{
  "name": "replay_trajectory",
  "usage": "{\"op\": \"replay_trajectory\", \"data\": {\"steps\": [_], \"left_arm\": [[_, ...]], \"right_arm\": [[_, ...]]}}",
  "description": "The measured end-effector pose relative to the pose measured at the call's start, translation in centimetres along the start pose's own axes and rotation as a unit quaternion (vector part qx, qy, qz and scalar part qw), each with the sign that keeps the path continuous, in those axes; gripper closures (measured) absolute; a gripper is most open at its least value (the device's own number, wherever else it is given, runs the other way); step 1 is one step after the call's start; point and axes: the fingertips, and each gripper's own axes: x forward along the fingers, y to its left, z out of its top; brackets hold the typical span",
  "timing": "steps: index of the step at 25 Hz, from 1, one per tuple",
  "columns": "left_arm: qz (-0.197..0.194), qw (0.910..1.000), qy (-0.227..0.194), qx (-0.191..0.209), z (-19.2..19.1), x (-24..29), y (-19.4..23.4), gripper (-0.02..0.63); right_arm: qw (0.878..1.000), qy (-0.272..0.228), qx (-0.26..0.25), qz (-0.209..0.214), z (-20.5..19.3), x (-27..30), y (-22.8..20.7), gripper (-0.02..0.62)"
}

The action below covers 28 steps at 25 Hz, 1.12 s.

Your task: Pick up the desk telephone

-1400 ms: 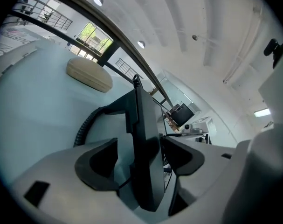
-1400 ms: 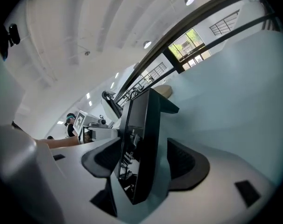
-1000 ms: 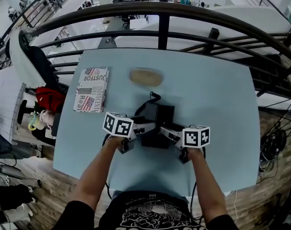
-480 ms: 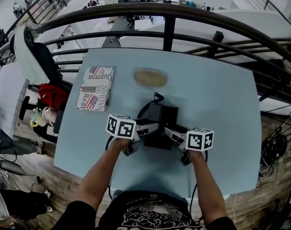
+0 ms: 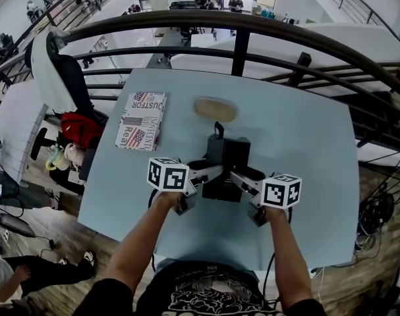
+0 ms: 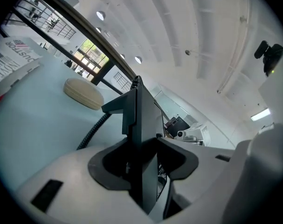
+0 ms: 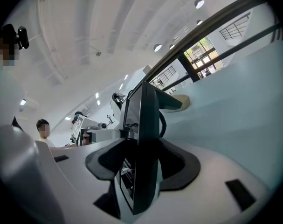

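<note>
While it is clamped from both sides, the phone [image 5: 227, 165] is kept over the middle of the pale blue surface [image 5: 305, 137], nearer the person's edge than the far one; whether its base touches the surface cannot be told. Its left flank is pinched by the left gripper [image 5: 215, 170], whose dark fingers [image 6: 108, 166] are seen pressed against the thin black edge of the casing. The right flank is taken the same way by the right gripper [image 5: 239, 176], with its fingers [image 7: 178, 168] clenched on the opposite edge. A marker cube [image 5: 168, 175] is carried on the left gripper and another cube [image 5: 282, 191] on the right one, and both sit between the camera and the hands. A black cord [image 5: 217, 131] is looped up from the back of the phone. Just behind it, a beige oval pad [image 5: 215, 108] is laid flat on the surface. A magazine [image 5: 142, 120] is set at the far left corner, well apart from the phone. Beyond the far edge the surface is fenced by a dark railing [image 5: 239, 45]. Off the left side, a chair [image 5: 61, 78] draped in white and a red bag [image 5: 81, 129] are placed near the surface.
</note>
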Motion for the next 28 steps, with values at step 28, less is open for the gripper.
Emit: {"op": "replay_trajectory", "data": {"steps": [28], "left_arm": [[-0.079,0.9849,-0.069,0.138,5.1,-10.2,-14.2,0.419]], "right_arm": [[0.98,-0.14,-0.138,-0.036,4.7,-6.5,16.4,0.379]]}}
